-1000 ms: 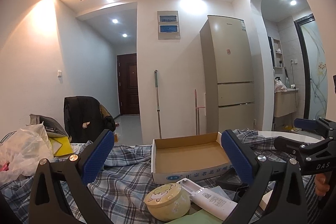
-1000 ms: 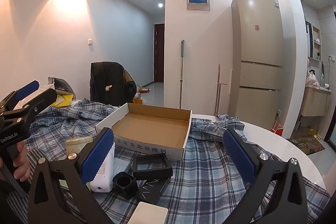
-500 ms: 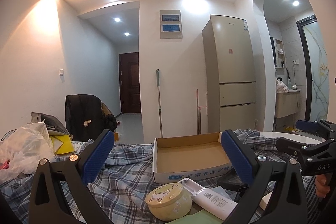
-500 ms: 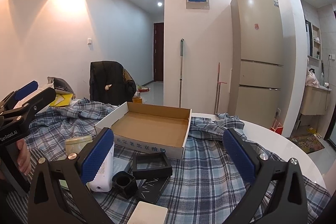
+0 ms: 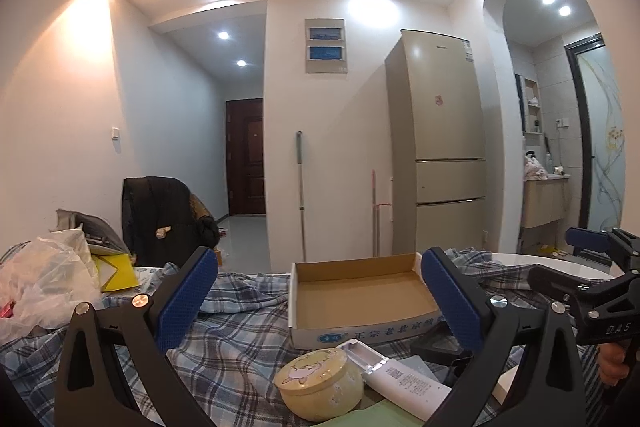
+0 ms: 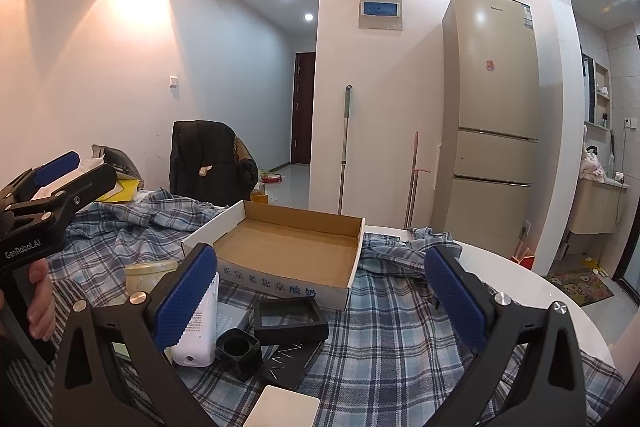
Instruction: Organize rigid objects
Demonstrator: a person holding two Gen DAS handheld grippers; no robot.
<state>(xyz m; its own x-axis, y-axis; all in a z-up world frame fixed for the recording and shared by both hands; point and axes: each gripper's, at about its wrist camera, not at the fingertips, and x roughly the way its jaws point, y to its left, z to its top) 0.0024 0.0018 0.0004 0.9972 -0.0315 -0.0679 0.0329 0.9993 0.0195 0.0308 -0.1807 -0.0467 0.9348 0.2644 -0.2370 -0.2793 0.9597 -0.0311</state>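
Zero items in the cardboard box so far; judging from that, sorting has not started and everything is left to do.

Left wrist view: left gripper has its jaws wide apart, nothing between them, held above the plaid cloth. Box sits straight ahead, open and bare inside. Just in front of its near wall: a round yellow tin with a cartoon lid, and touching its right side a white remote-like device lying flat. A black tray is mostly hidden behind the right finger. The right gripper shows at the far right edge, side-on; jaws look apart. A plastic bag and yellow paper lie far left, well apart from the box.

Right wrist view: right gripper jaws also wide apart and empty. Only this view shows the small stuff clearly: the black tray in full, a black cube cup touching the white device, a flat black card, and a white slab at the bottom edge. Bare white table shows to the right of the cloth. The tin is half hidden here behind the left finger, and its lid art is not visible. The left gripper and the hand holding it sit at the left edge.
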